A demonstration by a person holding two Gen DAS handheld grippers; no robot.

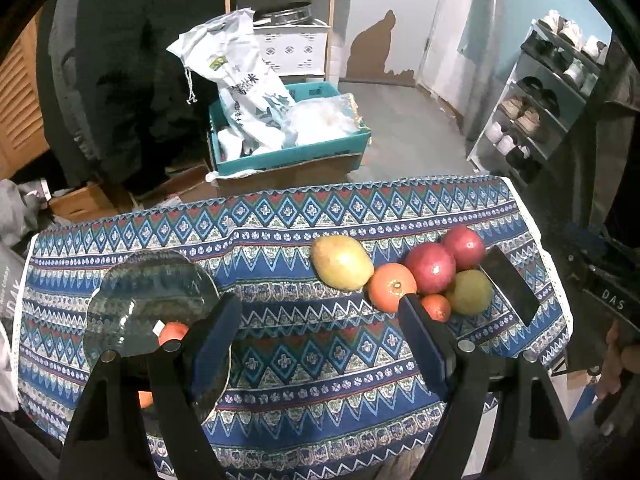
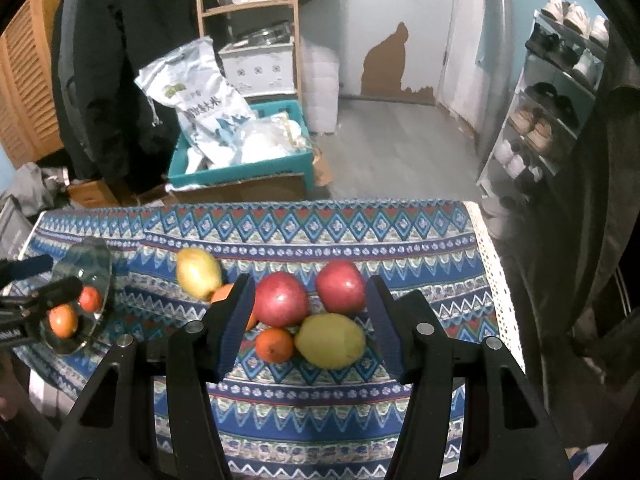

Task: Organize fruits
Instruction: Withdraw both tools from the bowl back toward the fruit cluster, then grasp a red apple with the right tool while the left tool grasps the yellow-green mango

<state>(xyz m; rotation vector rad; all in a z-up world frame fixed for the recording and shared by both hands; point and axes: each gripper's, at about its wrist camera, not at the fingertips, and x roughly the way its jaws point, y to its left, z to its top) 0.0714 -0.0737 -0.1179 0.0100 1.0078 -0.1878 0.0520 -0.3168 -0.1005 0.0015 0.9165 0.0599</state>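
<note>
The left gripper's fingers (image 1: pixel 424 344) stand apart with nothing between them, above the patterned cloth on the counter (image 1: pixel 304 360). In the left wrist view a clear glass plate (image 1: pixel 144 304) lies at the left, partly behind one finger, with a small orange fruit (image 1: pixel 173 332) on it and a second just showing below. At the right the fruit pile sits on the cloth: a yellow-green mango (image 1: pixel 342 262), an orange (image 1: pixel 391 286), two red apples (image 1: pixel 430 267), a small tangerine (image 1: pixel 436 307) and a greenish mango (image 1: pixel 471 291), with the right gripper's dark finger just beside them.

In the right wrist view the right gripper (image 2: pixel 308 320) hovers over that pile, fingers moderately spread and gripping nothing; the apples (image 2: pixel 280 299), a tangerine (image 2: pixel 274 345) and a mango (image 2: pixel 331 340) lie between them. This view shows both fruits on the plate (image 2: pixel 86 276) and the left gripper beside it, which the other hides.

The fruit is probably firm, round and liable to roll; take each across its widest middle. The mangoes look heaviest, and the glass plate seems fragile and slippery.
</note>
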